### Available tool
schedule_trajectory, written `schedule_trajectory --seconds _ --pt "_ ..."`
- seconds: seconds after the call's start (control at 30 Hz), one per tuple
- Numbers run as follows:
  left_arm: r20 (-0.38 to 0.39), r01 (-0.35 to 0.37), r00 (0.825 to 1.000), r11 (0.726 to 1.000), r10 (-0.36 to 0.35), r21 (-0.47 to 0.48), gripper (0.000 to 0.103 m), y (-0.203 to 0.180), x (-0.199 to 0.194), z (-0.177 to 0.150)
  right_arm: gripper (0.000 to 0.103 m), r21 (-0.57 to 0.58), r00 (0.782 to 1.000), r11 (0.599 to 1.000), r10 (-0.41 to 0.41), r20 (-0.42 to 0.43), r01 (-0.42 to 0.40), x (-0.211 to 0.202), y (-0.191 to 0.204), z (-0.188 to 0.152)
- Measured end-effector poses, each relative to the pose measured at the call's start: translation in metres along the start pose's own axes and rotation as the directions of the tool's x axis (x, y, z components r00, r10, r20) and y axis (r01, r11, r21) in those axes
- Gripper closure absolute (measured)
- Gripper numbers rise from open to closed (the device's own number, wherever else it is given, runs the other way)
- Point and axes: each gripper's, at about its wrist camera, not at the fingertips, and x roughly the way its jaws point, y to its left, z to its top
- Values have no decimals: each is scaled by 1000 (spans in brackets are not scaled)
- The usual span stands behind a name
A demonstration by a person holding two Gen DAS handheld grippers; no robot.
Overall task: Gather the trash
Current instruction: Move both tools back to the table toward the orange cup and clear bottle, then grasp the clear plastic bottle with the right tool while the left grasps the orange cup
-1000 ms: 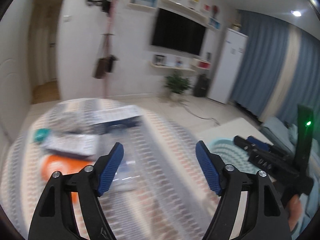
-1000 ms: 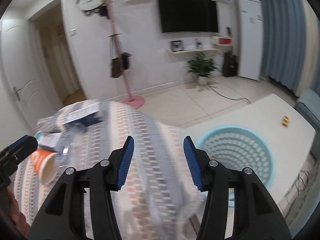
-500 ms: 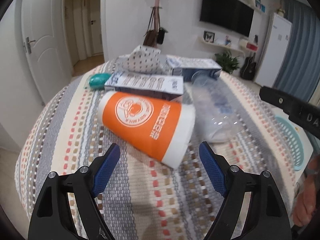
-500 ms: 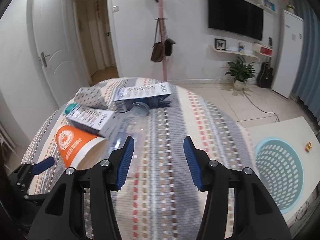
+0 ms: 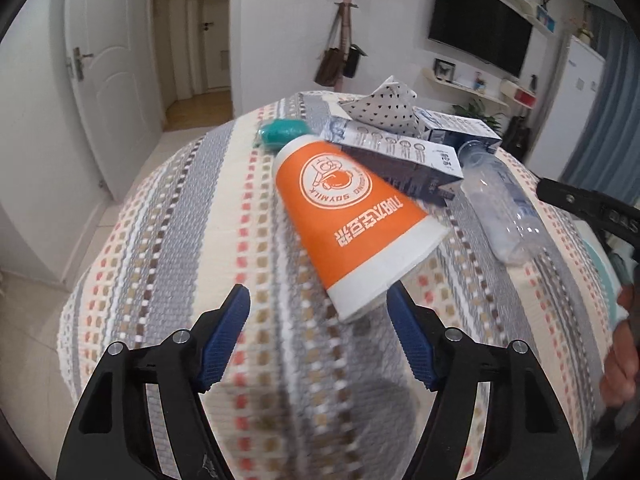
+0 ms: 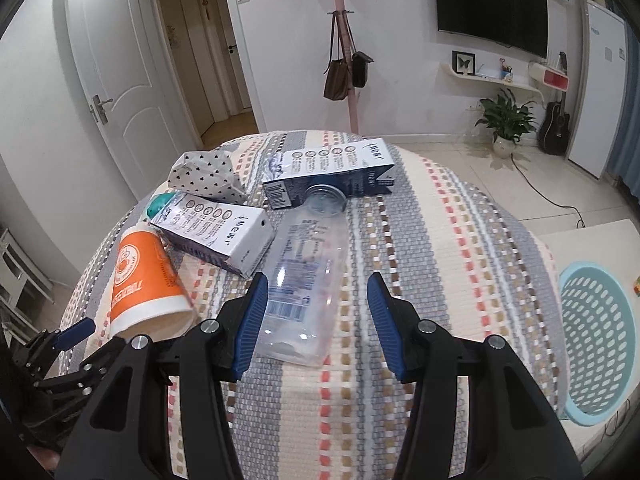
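An orange paper cup (image 5: 352,216) (image 6: 144,280) lies on its side on the striped tablecloth (image 5: 180,248). Its rim end reaches just in front of my left gripper (image 5: 318,312), whose jaws are closing with nothing pressed between them. A clear plastic bottle (image 6: 304,280) (image 5: 500,208) lies beside the cup. Its base sits between the blue pads of my right gripper (image 6: 314,312), which stands open and does not touch it. Behind lie two blue-and-white cartons (image 6: 216,232) (image 6: 332,176), a dotted crumpled paper (image 6: 204,176) and a teal wrapper (image 5: 284,132).
A light blue perforated basket (image 6: 596,344) stands on a low white surface to the right of the table. A person's hand (image 5: 620,360) shows at the right edge of the left wrist view. A door, a coat stand with bags and a wall TV lie beyond.
Both grippers swung left from the basket side toward the trash and came closer and lower. The cup now lies just before the left jaws, the bottle's base between the right pads. Left jaws narrowed.
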Motion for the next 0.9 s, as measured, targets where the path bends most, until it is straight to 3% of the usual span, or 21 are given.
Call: schedule_trajectory --seconds 0.17,0.3,0.37,0.57,0.83,0.9 --pt "17 183 983 983 -182 -33 27 19 -19 -2 44 -13 1000 1000 0 -2 0 4 7 2" --pt "44 259 966 945 -255 -202 22 41 -12 13 40 -3 1000 1000 -5 -3 5 10 10 6" --pt "39 255 966 923 -254 -289 22 49 2 20 38 4 1000 1000 -12 -1 12 13 10 7" --pt "10 234 969 905 -247 -354 24 41 32 35 37 14 999 1000 -23 -25 23 29 11 11" --pt "-14 193 978 927 -209 -321 27 13 46 51 37 15 994 997 -77 -76 78 56 11 13" --pt "-22 188 979 933 -205 -306 35 7 48 54 37 18 993 997 -74 -91 76 61 9 11"
